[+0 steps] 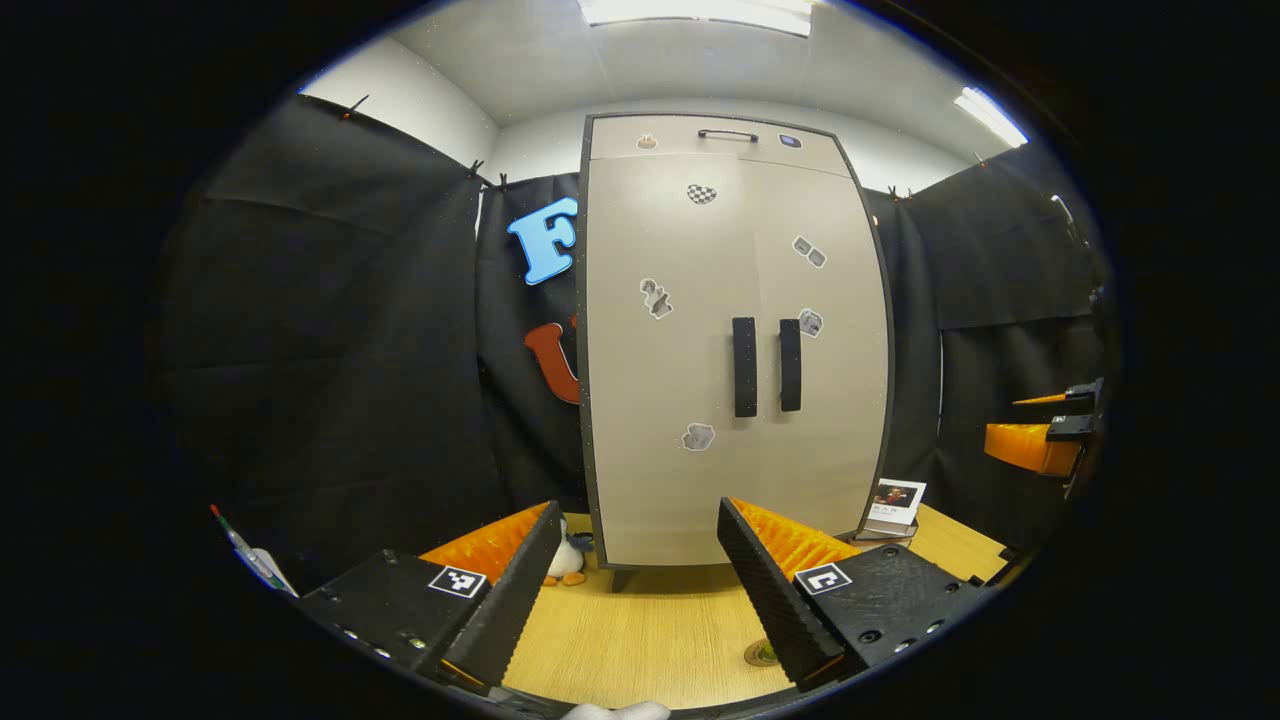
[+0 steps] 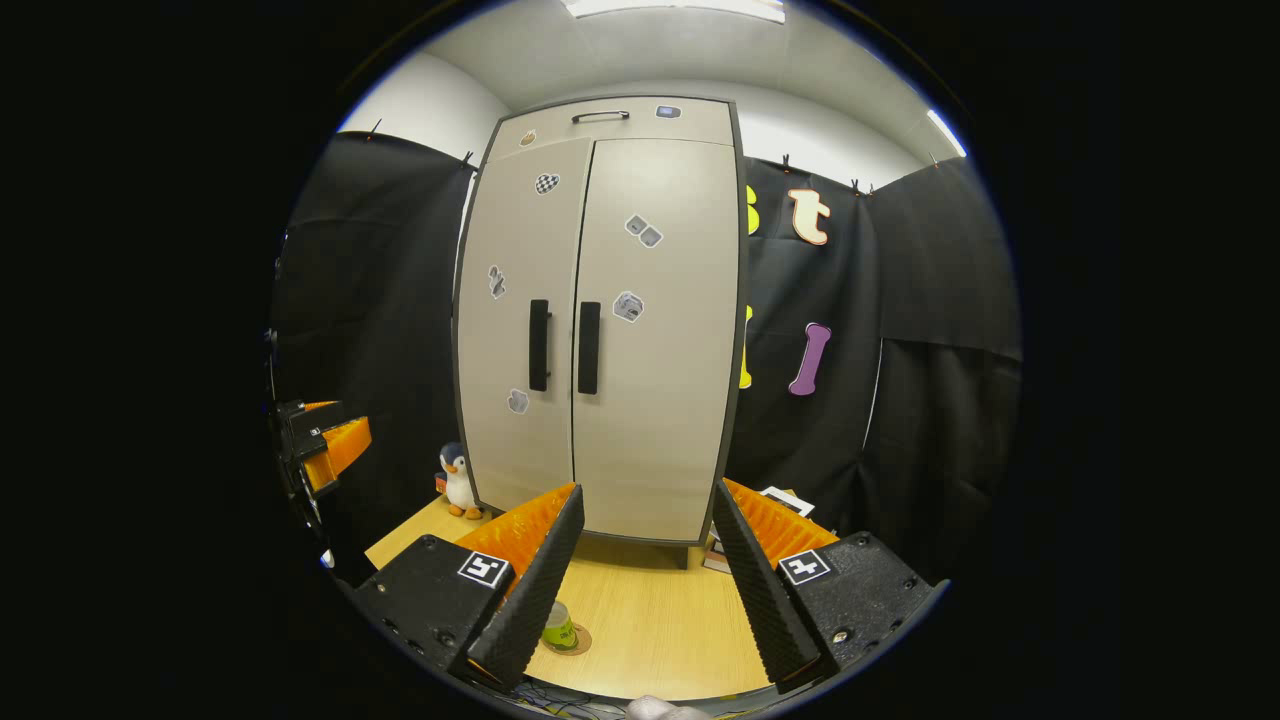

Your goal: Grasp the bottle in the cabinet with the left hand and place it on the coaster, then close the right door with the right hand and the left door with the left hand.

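With both cabinet (image 2: 600,330) doors shut, my left gripper (image 1: 640,600) and right gripper (image 2: 645,590) hang back, jaws open and empty; the bottle (image 2: 558,626) apparently stands on its coaster (image 2: 572,641) on the desk (image 2: 650,620).

Beige cabinet (image 2: 600,330), black handles (image 2: 563,346), grey stickers and a checkered one at eleven o'clock. Light wood table (image 2: 650,610). Green bottle (image 2: 558,627) on brown coaster (image 2: 578,643). Black-and-white penguin (image 2: 458,480).
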Demonstrator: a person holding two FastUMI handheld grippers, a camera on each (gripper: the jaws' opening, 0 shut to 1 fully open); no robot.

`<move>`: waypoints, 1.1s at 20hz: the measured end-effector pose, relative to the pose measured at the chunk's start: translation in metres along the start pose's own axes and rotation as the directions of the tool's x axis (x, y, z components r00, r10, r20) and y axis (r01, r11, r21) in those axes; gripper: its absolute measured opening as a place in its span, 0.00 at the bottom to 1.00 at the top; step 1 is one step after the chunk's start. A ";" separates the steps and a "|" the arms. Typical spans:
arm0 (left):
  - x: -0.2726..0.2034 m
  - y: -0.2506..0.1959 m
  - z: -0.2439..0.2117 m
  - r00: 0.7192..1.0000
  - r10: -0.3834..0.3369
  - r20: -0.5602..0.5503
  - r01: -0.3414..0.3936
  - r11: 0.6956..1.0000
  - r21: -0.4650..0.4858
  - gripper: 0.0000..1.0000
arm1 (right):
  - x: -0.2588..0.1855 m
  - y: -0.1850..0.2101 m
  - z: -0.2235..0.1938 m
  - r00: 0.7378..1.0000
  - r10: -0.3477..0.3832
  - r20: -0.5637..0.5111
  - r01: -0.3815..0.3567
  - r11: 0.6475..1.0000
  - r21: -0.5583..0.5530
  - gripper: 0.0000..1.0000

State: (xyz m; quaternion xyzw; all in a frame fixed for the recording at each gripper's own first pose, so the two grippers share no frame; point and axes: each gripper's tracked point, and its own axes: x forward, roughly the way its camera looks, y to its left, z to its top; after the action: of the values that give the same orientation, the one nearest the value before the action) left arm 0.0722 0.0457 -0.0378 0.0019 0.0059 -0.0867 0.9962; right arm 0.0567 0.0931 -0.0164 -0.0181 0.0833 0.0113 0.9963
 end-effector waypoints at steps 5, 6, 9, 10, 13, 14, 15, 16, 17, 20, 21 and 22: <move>0.001 0.005 -0.006 1.000 0.008 -0.008 -0.009 1.000 -0.015 0.96 | 0.002 0.012 -0.003 1.000 0.023 -0.019 -0.024 0.999 -0.025 0.80; 0.000 0.007 -0.006 1.000 0.011 -0.010 -0.012 1.000 -0.016 0.96 | 0.002 0.014 -0.005 0.999 0.026 -0.020 -0.026 0.999 -0.025 0.81; -0.004 0.010 -0.008 1.000 0.020 -0.017 -0.020 1.000 -0.001 0.96 | 0.003 0.016 -0.007 0.999 0.035 -0.020 -0.036 0.999 -0.025 0.81; -0.004 0.009 -0.008 1.000 0.021 -0.019 -0.021 1.000 0.003 0.96 | 0.004 0.015 -0.009 0.999 0.032 -0.023 -0.033 0.999 -0.028 0.81; -0.010 0.008 -0.010 0.999 0.022 -0.029 -0.022 1.000 0.009 0.96 | 0.009 0.017 -0.013 0.999 0.042 -0.033 -0.042 0.999 -0.009 0.81; -0.013 0.009 -0.010 0.999 0.022 -0.027 -0.022 1.000 0.011 0.96 | 0.011 0.019 -0.014 0.998 0.048 -0.036 -0.049 0.999 -0.005 0.81; -0.014 0.010 -0.009 0.999 0.025 -0.026 -0.025 1.000 0.017 0.96 | 0.012 0.021 -0.012 0.998 0.054 -0.037 -0.054 0.999 -0.006 0.81; -0.016 0.011 -0.011 0.999 0.029 -0.028 -0.028 0.999 0.024 0.96 | 0.011 0.022 -0.010 0.998 0.056 -0.037 -0.057 0.998 -0.013 0.81; -0.016 0.012 -0.012 0.999 0.031 -0.027 -0.030 0.999 0.030 0.96 | 0.010 0.023 -0.008 0.998 0.055 -0.035 -0.056 0.998 -0.023 0.81; -0.015 0.010 -0.012 0.999 0.023 -0.027 -0.022 1.000 0.022 0.96 | 0.007 0.024 -0.008 0.998 0.054 -0.034 -0.055 0.998 -0.035 0.81; -0.014 0.009 -0.011 0.999 0.020 -0.027 -0.019 1.000 0.018 0.96 | 0.008 0.024 -0.008 0.998 0.052 -0.032 -0.053 0.998 -0.035 0.81; -0.014 0.009 -0.009 1.000 0.018 -0.023 -0.017 1.000 0.017 0.96 | 0.007 0.024 -0.007 0.998 0.052 -0.030 -0.053 0.998 -0.033 0.81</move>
State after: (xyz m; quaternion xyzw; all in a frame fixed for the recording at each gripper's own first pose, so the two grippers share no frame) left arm 0.0594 0.0567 -0.0470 0.0113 0.0168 -0.0781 0.9967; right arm 0.0617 0.1166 -0.0252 -0.0327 0.0981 0.0385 0.9939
